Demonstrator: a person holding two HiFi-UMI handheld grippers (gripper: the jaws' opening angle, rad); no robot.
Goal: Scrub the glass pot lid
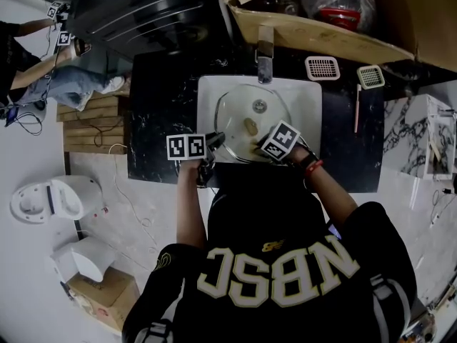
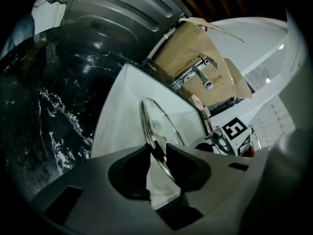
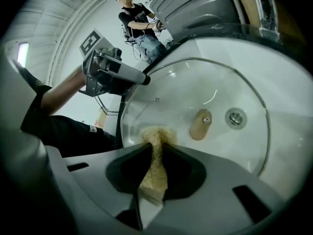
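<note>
Setting: a black marbled counter (image 1: pixel 153 120) holds a white sink (image 1: pixel 308 95). A faucet (image 1: pixel 265 56) stands at the sink's far edge, with a cardboard box (image 1: pixel 314 34) beyond it.
Glass pot lid: the lid (image 1: pixel 239 113) is inside the sink and tilted up rather than lying flat. Its wooden knob (image 1: pixel 250 126) faces the person, and the drain (image 1: pixel 260 106) shows through the glass just beyond the knob.
Left gripper: the left gripper (image 2: pixel 157 153) is clamped on the lid's near-left rim. The metal edge runs straight between its jaws, which steadies the lid.
Right gripper: the right gripper (image 3: pixel 155 148) is clenched on a tan scouring pad (image 3: pixel 155 131), and the pad sticks out past the jaw tips.
Contact: the pad's tip meets the knob side of the glass close to the near rim, left of the knob.
Stage: both tools are in place and the pad is on the glass, so scrubbing looks to be under way.
Done so far: it is hard to judge. No suds, water film or streaks show, and the glass looks equally clear everywhere.
Left to do: probably the far and right parts of this face, the ring around the knob, the rim, and the underside, which would need the lid turned over.
Unclear: whether the pad is wet, and whether the lid's lower edge rests on the basin.
</note>
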